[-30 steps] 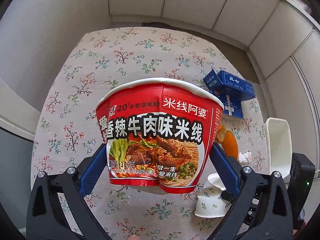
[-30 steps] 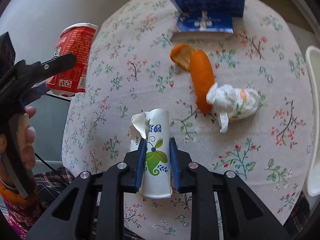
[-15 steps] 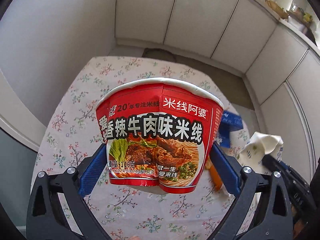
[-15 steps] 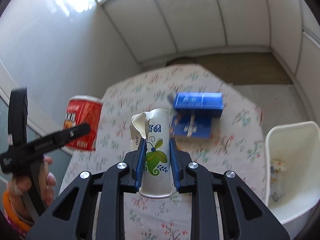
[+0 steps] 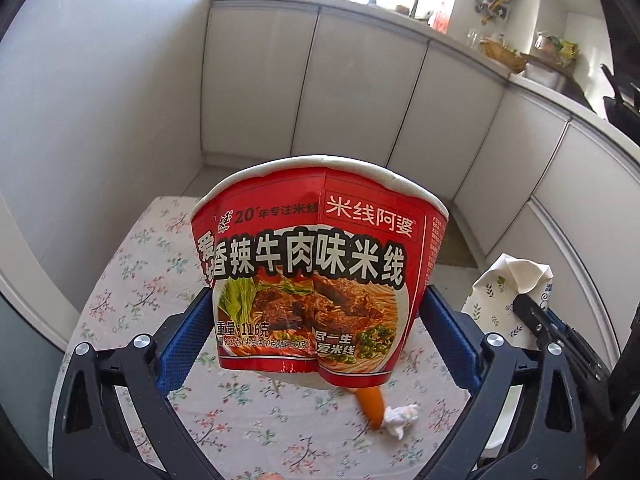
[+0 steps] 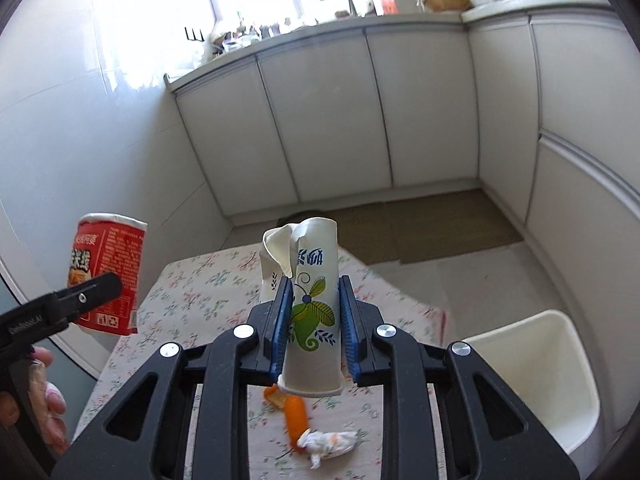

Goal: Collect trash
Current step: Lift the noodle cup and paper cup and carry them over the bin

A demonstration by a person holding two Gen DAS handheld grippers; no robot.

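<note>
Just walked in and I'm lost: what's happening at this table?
A person is clearing trash. The left hand-held gripper holds a red noodle cup above the floral table; the right hand-held gripper grips a crumpled paper cup. Orange peel and a tissue wad remain beside a white bin.

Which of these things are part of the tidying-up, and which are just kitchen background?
Part of the job:
noodle cup, held in the left gripper
crumpled paper cup, held in the right gripper
orange peel
tissue wad
white bin

Just lying about:
cabinets
floor mat
countertop clutter
</note>
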